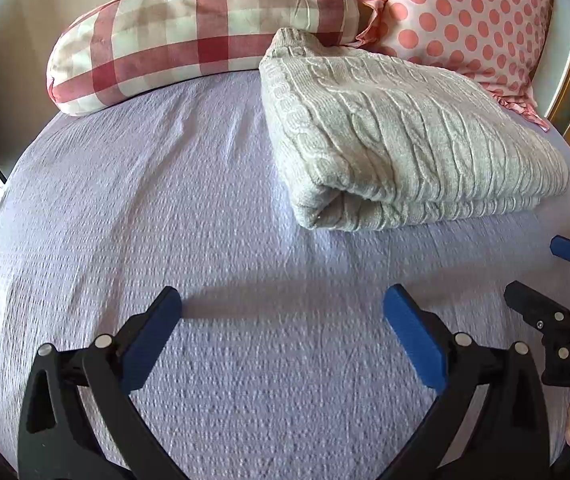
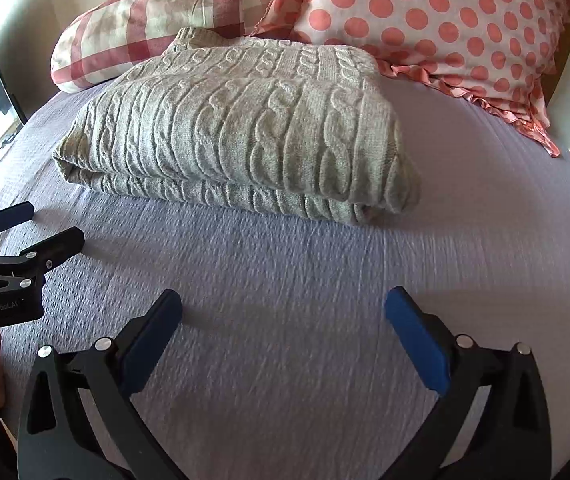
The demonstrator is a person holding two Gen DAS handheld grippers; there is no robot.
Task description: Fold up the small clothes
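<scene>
Grey cable-knit sweater (image 2: 237,128) lying folded on lilac textured bed sheet (image 2: 305,300), near pillows. Left claw (image 1: 283,312) & right claw (image 2: 283,312) wide open, holding nothing. Looks finished, maybe only tidying left.

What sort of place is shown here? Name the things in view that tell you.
Most likely a bedroom: a bed with a lilac bedspread, a checked pillow and a polka-dot pillow at its head, and a folded grey cable-knit sweater lying on it.
</scene>
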